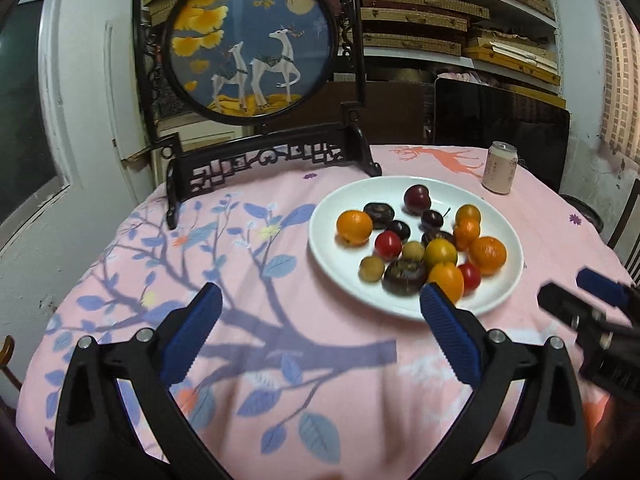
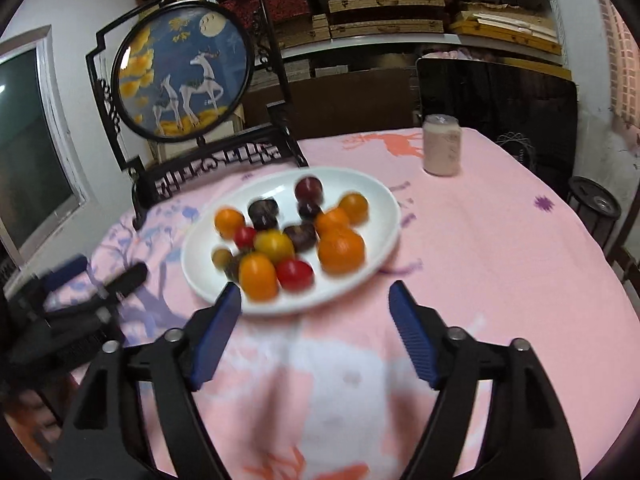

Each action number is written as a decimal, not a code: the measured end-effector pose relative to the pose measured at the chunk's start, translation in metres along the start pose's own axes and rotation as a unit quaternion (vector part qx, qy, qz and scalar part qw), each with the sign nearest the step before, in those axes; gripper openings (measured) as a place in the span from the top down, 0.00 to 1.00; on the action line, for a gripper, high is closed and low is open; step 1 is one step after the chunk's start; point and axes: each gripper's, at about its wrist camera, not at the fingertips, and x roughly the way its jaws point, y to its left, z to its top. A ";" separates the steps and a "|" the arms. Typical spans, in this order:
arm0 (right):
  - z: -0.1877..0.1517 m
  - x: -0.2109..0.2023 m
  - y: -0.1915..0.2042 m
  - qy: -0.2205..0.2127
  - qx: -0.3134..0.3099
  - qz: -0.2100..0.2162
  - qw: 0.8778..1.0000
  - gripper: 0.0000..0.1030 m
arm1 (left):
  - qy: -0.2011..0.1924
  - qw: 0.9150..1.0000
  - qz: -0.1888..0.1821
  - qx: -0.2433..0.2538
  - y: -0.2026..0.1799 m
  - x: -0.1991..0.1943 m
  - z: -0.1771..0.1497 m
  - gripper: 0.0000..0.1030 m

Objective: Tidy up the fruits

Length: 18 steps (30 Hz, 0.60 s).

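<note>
A white plate [image 1: 416, 304] sits on the table [image 1: 280, 320], which is covered by a pink cloth printed with a purple branch, blue leaves and orange deer. All the fruit lies on the plate in a loose cluster — oranges [image 1: 354, 227], red tomatoes [image 1: 388, 245], dark plums [image 1: 417, 199], a yellow fruit [image 1: 440, 253] and small tan ones [image 1: 369, 269]. Several touch their neighbours; none lies on the cloth.

The left gripper [image 1: 320, 302] hovers over the cloth at the near side, its jaws spread wide with nothing between them; its right blue pad overlaps the plate's near rim in the left wrist view. The right gripper [image 2: 314, 296] is just beside it, facing the near edge of the plate, jaws also apart and empty. Each gripper appears at the margin of the other's view.

Behind the plate stands a round deer screen [image 1: 252, 40] in a dark carved frame. A pale can [image 1: 500, 168] stands upright on the table beyond the plate, well apart from it. Shelves [image 1: 460, 20] of flat boxes line the wall behind. The right wrist view is blurred, so the fruit there is smeared.
</note>
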 end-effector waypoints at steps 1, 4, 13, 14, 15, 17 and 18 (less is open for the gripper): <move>-0.005 0.000 -0.001 0.005 0.000 -0.001 1.000 0.25 | 0.002 1.000 0.002 -0.001 0.001 -0.003 -0.003 0.02; -0.007 0.003 0.003 0.015 -0.005 0.008 1.000 0.25 | -0.003 1.000 -0.001 -0.005 0.005 -0.008 -0.004 0.02; -0.006 -0.008 0.007 -0.010 -0.012 0.007 1.000 0.25 | 0.022 0.999 -0.023 -0.008 0.006 -0.005 -0.002 0.02; -0.006 -0.009 0.008 -0.010 -0.013 0.008 1.000 0.25 | 0.021 1.000 -0.021 -0.003 0.003 -0.006 -0.003 0.02; -0.006 -0.009 0.009 -0.010 -0.013 0.009 1.000 0.25 | 0.018 1.000 -0.016 0.006 0.000 -0.009 -0.004 0.02; -0.007 -0.010 0.009 -0.009 -0.014 0.010 1.000 0.25 | 0.013 1.000 -0.010 0.017 -0.005 -0.011 -0.005 0.02; -0.007 -0.011 0.010 -0.009 -0.015 0.009 1.000 0.25 | 0.013 1.000 -0.010 0.021 -0.007 -0.013 -0.006 0.02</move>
